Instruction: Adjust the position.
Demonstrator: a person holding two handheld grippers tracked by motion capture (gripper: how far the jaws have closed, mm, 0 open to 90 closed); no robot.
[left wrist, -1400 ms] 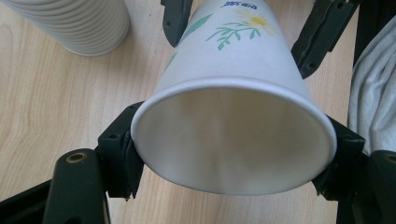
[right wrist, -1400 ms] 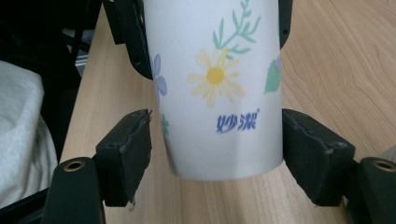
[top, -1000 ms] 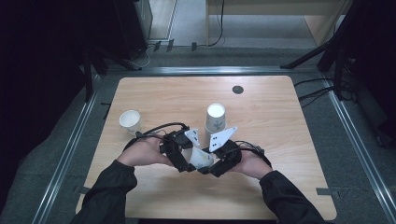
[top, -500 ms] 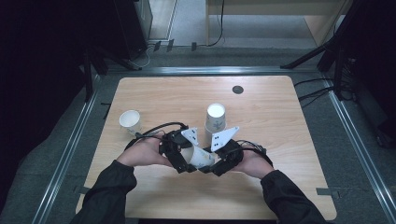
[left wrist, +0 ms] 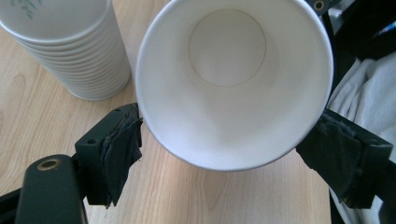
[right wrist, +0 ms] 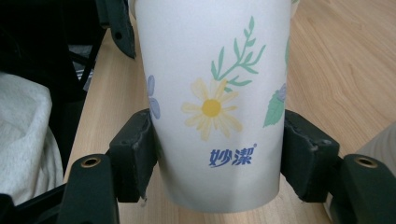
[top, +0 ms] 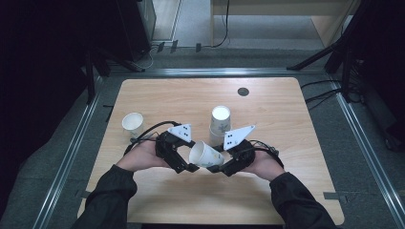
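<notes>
A light wooden table stands on grey floor, framed by metal rails. Black cables trail behind; dark surroundings flank both sides.

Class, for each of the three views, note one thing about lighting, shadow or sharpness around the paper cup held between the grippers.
High view: the table is evenly lit while the room around it falls dark. Left gripper view: the paper cup has a bright, slightly washed-out interior, and the stack of cups behind is sharp. Right gripper view: the cup's flower print is crisp, with a soft shadow beneath its base.
</notes>
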